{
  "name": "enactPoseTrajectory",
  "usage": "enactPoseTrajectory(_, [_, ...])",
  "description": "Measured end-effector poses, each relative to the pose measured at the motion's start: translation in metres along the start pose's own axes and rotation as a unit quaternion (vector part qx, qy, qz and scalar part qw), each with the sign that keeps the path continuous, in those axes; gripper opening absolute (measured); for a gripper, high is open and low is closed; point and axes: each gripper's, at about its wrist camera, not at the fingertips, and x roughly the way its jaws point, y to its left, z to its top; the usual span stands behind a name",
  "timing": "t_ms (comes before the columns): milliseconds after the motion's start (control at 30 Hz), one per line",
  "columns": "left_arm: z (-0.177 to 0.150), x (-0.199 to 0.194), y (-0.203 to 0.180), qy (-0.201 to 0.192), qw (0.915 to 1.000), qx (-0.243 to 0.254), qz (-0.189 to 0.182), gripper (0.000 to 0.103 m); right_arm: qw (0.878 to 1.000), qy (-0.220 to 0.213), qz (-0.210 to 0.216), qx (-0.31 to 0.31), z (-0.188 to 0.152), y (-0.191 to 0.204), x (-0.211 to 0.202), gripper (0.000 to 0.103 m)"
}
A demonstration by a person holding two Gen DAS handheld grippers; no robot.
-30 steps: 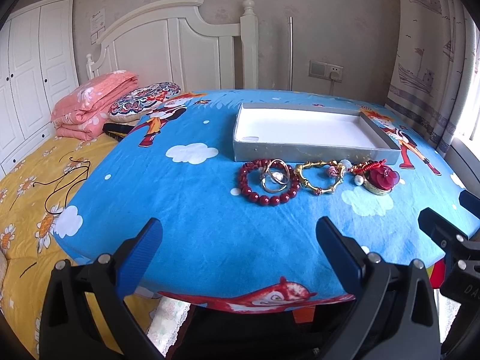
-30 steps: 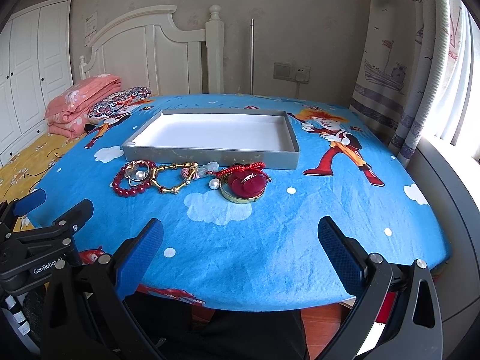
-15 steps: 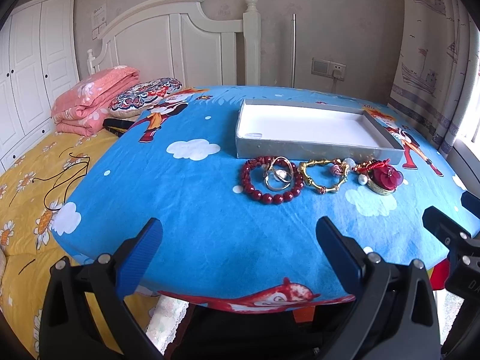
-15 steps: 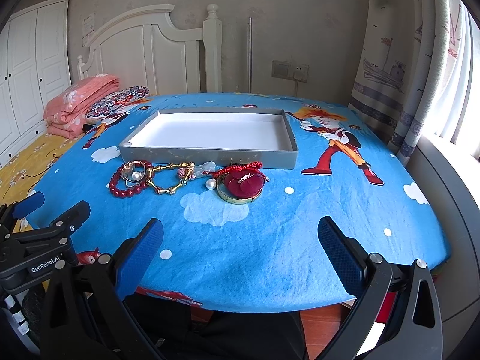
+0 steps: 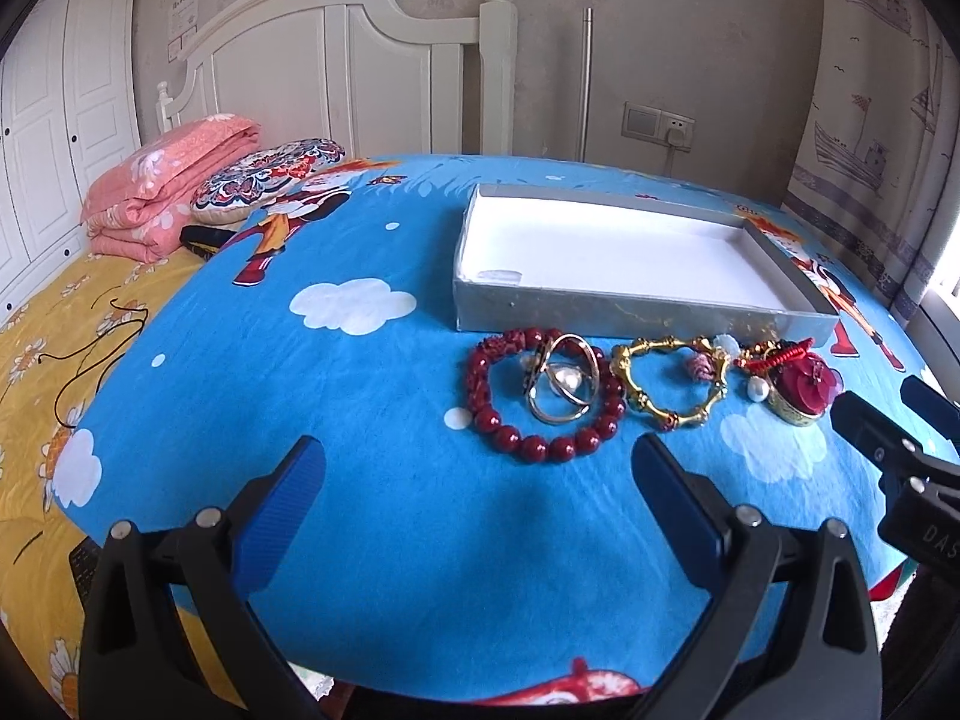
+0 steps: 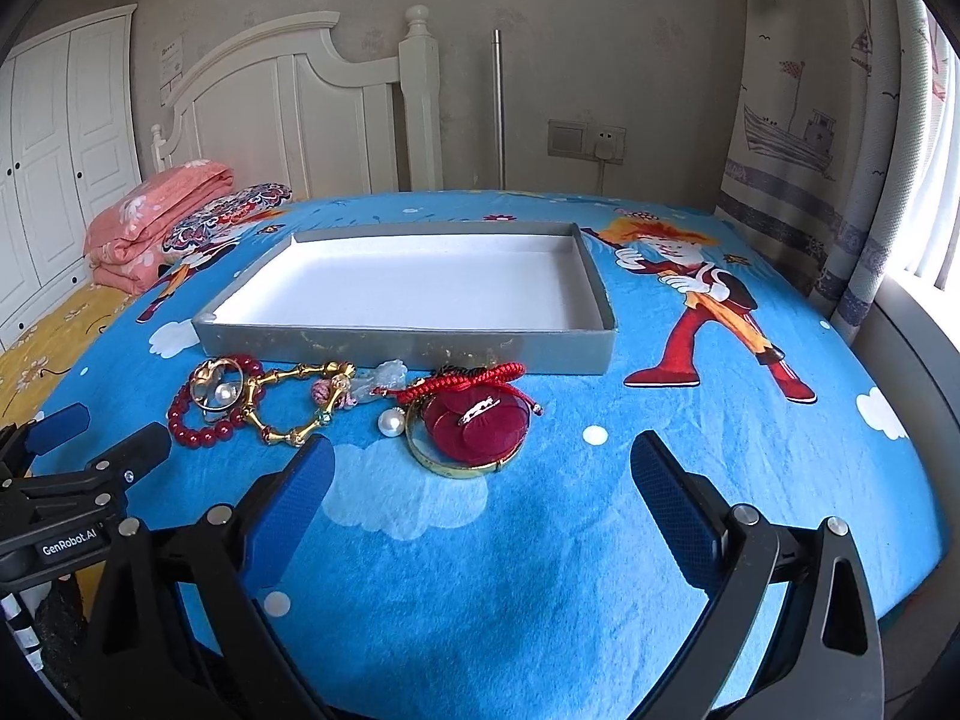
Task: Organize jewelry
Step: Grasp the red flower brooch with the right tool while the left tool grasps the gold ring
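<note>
red bead bracelet [image 5: 540, 396] lies beside gold bangle [image 5: 666, 384]; both grippers' jaws wide.

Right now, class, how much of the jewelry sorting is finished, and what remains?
Done: nothing; the grey tray is empty. In hand: nothing; the left tool and right tool are both open. Left: the red bead bracelet, gold bangle and red flower piece lie on the cloth.
</note>
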Motion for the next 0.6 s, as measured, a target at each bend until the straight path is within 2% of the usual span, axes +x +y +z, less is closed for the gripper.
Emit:
enactPoseTrajectory(167, [0.007, 0.021, 0.005, 0.019, 0.9998, -0.007, 0.002, 0.099, 1.000, 0.015, 0.004, 0.019, 0.004, -0.009, 0.019, 0.088])
enactPoseTrajectory(267, [0.009, 0.026, 0.003, 0.016, 0.9999, -0.005, 0.004, 0.098, 0.999, 0.022, 0.011, 0.030, 0.007, -0.011, 0.028, 0.083])
enactPoseTrajectory(433, [0.021, 0.033, -0.002, 0.010, 0.9998, -0.012, -0.012, 0.097, 0.999, 0.031, 0.026, 0.022, 0.013, -0.004, 0.038, 0.076])
enactPoseTrajectory(533, [0.025, 0.038, -0.010, 0.017, 0.9996, -0.006, -0.021, 0.094, 0.998, 0.043, 0.030, 0.023, 0.017, -0.003, 0.043, 0.069])
enactPoseTrajectory(600, [0.026, 0.041, -0.014, 0.020, 0.9995, 0.004, -0.022, 0.090, 0.998, 0.046, 0.026, 0.019, 0.017, -0.003, 0.046, 0.057])
